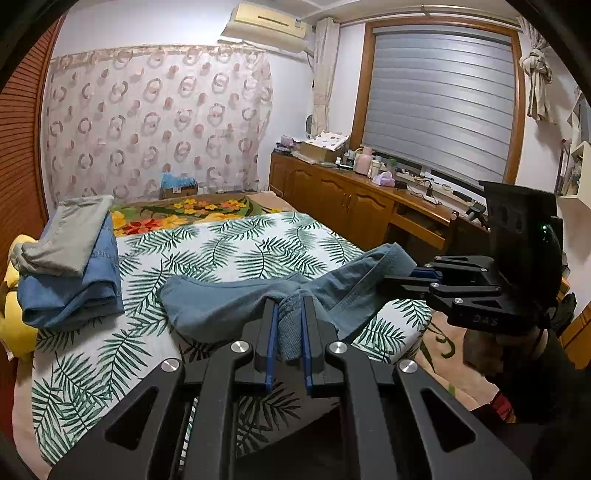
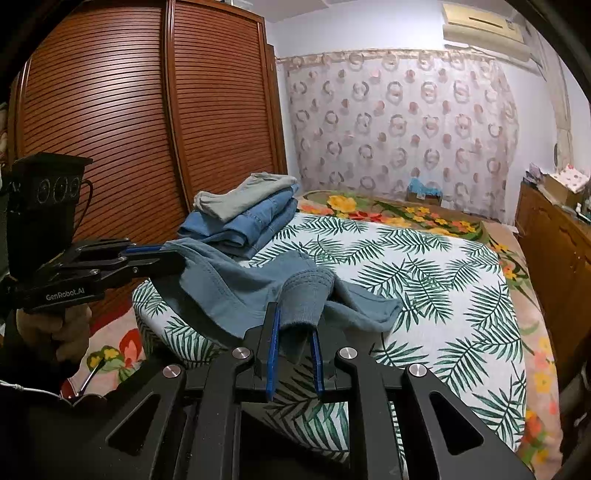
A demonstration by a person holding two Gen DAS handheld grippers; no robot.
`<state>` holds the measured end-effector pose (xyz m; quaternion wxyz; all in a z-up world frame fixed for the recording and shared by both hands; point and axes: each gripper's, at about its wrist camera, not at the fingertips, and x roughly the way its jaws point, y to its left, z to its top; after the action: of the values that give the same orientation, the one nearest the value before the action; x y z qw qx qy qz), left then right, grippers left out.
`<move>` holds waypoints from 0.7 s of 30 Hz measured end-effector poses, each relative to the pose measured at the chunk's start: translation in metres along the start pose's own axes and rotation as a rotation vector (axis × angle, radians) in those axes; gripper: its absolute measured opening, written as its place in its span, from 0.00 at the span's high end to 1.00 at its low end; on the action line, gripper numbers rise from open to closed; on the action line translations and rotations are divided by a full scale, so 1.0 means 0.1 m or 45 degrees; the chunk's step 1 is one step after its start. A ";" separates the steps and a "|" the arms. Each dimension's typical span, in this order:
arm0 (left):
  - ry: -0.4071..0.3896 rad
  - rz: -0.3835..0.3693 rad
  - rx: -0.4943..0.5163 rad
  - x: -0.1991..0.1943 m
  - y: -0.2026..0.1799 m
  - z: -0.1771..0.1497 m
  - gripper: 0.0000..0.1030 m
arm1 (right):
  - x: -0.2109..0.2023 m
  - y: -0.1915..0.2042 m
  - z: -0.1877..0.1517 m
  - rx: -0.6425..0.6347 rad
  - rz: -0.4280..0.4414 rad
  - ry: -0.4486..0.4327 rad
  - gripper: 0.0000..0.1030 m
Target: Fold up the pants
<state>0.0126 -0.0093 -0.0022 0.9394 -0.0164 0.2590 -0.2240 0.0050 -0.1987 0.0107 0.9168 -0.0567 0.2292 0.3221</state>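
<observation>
Home bedroom, lived-in.

Bed [image 1: 229, 243] with palm-leaf sheet over a floral blanket [image 1: 192, 210]; folded clothes stack [image 2: 243, 218] on it. Louvered wooden wardrobe [image 2: 147, 122] beside the bed, patterned curtain [image 1: 159, 122] across the far wall, wall air conditioner [image 1: 266, 26] above. Window with roller blind [image 1: 443, 107], low wooden cabinet [image 1: 332, 192] under it cluttered with bottles, boxes, cables. Floral rug [image 2: 110, 354] on the floor.
</observation>
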 end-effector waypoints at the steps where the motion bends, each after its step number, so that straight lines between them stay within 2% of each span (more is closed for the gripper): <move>1: 0.013 0.000 -0.008 0.04 0.02 -0.01 0.88 | 0.03 -0.01 0.00 0.005 -0.002 0.008 0.85; 11: 0.103 0.031 -0.083 0.36 0.23 -0.17 0.88 | 0.40 -0.15 0.02 0.060 -0.016 0.077 0.85; 21: 0.063 0.076 -0.085 0.57 0.41 0.03 0.88 | 0.81 -0.24 0.25 0.066 -0.045 0.058 0.85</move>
<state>0.0740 0.0026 -0.0330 0.9378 -0.0344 0.2900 -0.1876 0.0847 -0.1655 -0.0048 0.9180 -0.0444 0.2574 0.2984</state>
